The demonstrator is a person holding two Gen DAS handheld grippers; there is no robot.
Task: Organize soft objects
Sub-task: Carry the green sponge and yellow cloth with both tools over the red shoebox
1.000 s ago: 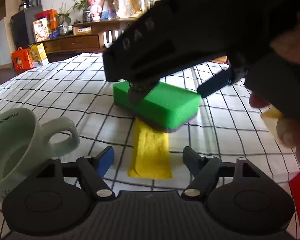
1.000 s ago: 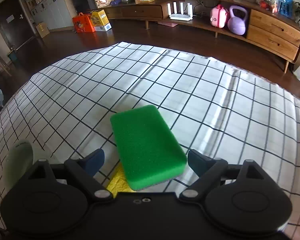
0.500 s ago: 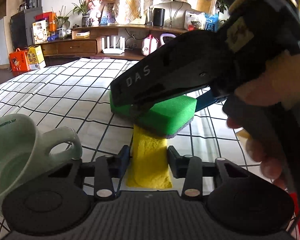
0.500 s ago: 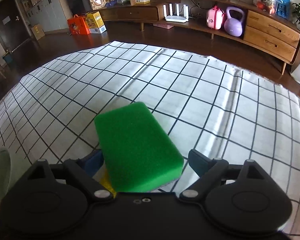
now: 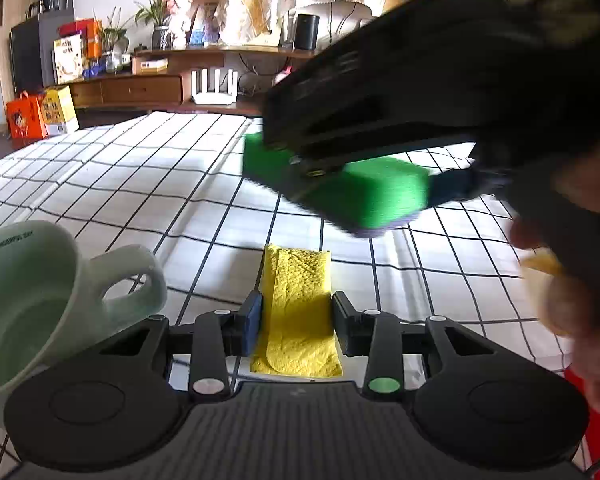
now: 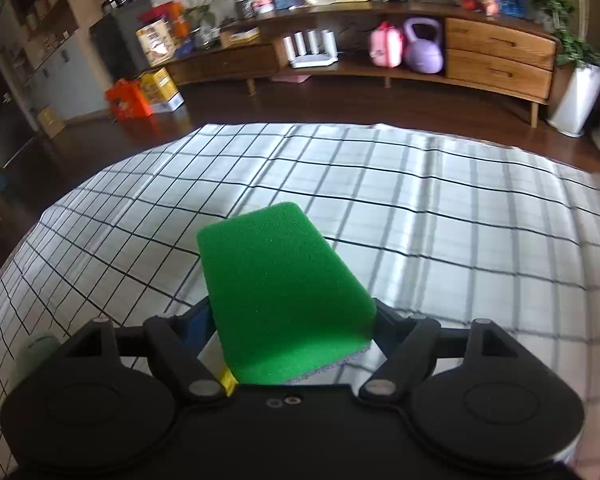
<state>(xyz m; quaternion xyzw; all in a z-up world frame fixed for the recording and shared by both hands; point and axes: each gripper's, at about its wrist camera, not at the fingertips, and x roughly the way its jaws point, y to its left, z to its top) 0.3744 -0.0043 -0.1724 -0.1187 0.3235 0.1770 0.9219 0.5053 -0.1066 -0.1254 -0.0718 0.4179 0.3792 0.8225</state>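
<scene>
A folded yellow cloth (image 5: 298, 308) lies on the checked tablecloth (image 5: 148, 184), and my left gripper (image 5: 297, 322) is shut on its sides. My right gripper (image 6: 292, 320) is shut on a green sponge (image 6: 280, 284) with a grey underside and holds it lifted above the table. In the left wrist view the sponge (image 5: 372, 196) hangs in the air beyond the cloth, partly hidden by the right gripper's black body (image 5: 400, 88).
A pale green mug (image 5: 40, 300) lies tipped at the left, close to my left gripper. A red object (image 5: 596, 420) shows at the lower right edge. The table's far edge drops to a wooden floor with a sideboard (image 6: 380, 52) behind.
My right gripper closed on the green sponge and lifted it off the yellow cloth. My left gripper closed on the cloth's sides.
</scene>
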